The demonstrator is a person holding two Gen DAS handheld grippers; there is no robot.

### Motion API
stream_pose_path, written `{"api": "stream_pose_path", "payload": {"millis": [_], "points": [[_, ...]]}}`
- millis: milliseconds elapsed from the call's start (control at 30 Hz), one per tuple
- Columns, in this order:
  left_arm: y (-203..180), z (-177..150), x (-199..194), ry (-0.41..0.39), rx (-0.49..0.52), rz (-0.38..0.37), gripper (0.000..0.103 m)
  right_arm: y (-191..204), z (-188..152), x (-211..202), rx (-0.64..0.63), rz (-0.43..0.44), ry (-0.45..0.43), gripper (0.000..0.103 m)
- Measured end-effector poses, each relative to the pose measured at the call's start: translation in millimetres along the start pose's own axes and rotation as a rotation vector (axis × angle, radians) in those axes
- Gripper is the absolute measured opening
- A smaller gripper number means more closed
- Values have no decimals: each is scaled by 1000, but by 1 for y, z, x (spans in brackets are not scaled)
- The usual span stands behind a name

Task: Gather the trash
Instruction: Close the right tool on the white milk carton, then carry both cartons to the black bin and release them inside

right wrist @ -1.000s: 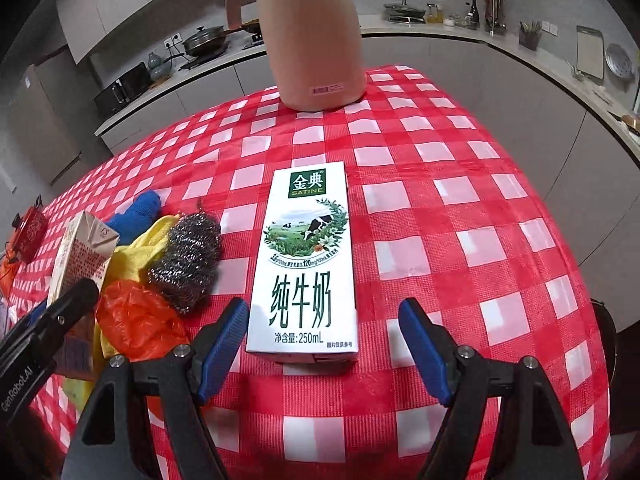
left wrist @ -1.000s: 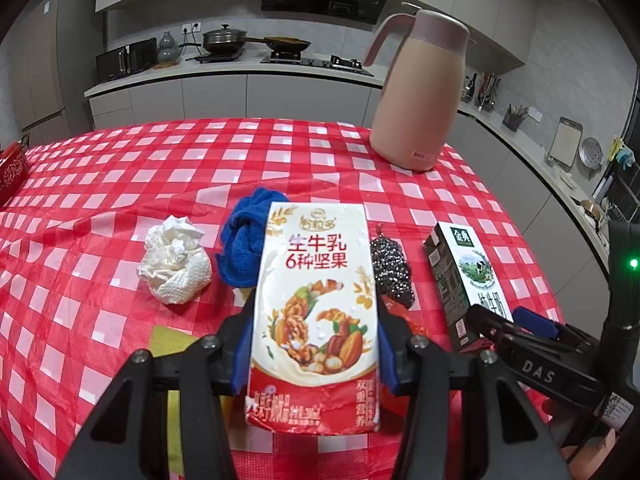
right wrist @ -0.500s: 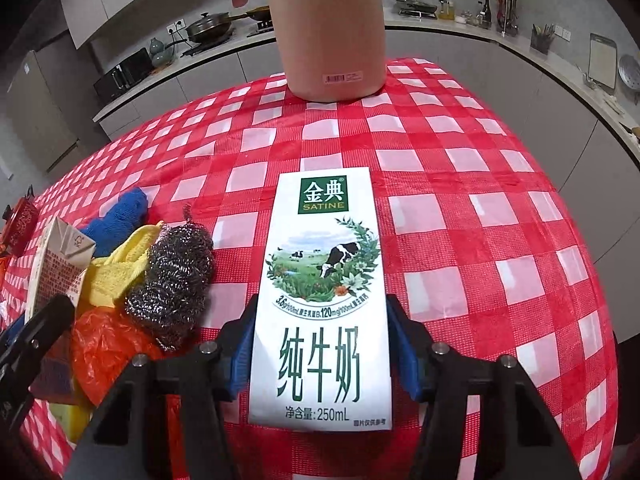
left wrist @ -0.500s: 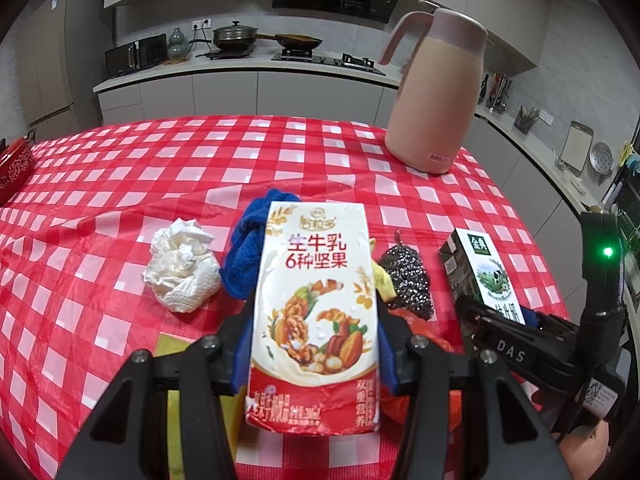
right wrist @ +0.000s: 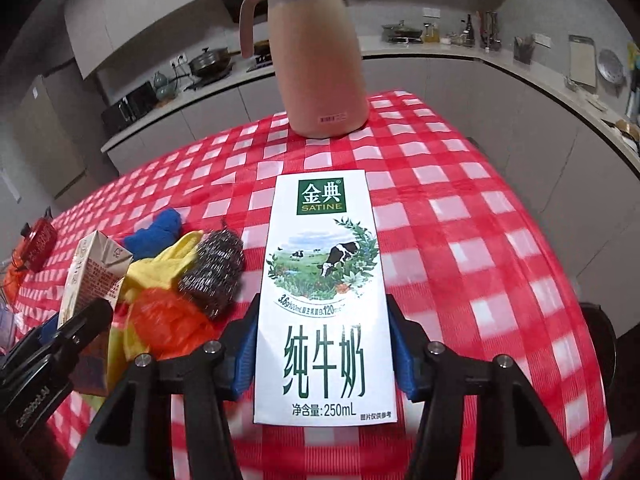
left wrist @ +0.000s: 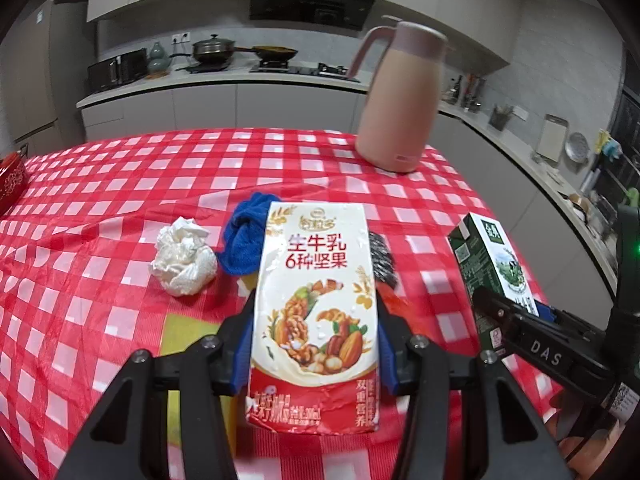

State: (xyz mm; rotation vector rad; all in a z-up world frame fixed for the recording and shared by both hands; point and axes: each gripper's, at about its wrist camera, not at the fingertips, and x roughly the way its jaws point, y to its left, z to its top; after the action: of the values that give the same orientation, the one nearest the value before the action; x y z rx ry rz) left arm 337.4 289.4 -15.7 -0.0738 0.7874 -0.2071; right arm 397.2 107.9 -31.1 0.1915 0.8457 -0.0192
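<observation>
My left gripper (left wrist: 314,320) is shut on a red and cream nut milk carton (left wrist: 316,272), held above the red checked tablecloth (left wrist: 120,184). My right gripper (right wrist: 322,320) has its blue pads against both sides of a white and green milk carton (right wrist: 324,260); its jaws are still closing on it. The carton is off the cloth. A crumpled white tissue (left wrist: 184,260) lies left of the nut milk carton. An orange plastic bag (right wrist: 172,320) lies by the steel scourer (right wrist: 214,272).
A blue cloth (left wrist: 244,236) and a yellow cloth (right wrist: 168,264) lie in the pile between the grippers. A tall pink jug (left wrist: 400,100) stands at the table's far right. A red box (left wrist: 10,180) sits at the left edge. The table's edge drops off on the right.
The right jaws have closed from wide apart onto the white and green milk carton and raised it. The left gripper keeps its hold on the nut milk carton and has shifted slightly.
</observation>
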Motion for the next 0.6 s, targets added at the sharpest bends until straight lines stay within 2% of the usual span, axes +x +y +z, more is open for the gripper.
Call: {"api": "stream_pose_path", "payload": {"millis": [133,333,600], "points": [[-9,-10,-16,-13,39,-39,52,-4,-22,-29,31,-13,-20,57],[-31,-30,-27,11,83,-119,52,-16,-59,-64,76,-34,-17,57],[-73,-45,-42,1,113,-150,52,-43,-73,-99,101,-46,-46,57]]}}
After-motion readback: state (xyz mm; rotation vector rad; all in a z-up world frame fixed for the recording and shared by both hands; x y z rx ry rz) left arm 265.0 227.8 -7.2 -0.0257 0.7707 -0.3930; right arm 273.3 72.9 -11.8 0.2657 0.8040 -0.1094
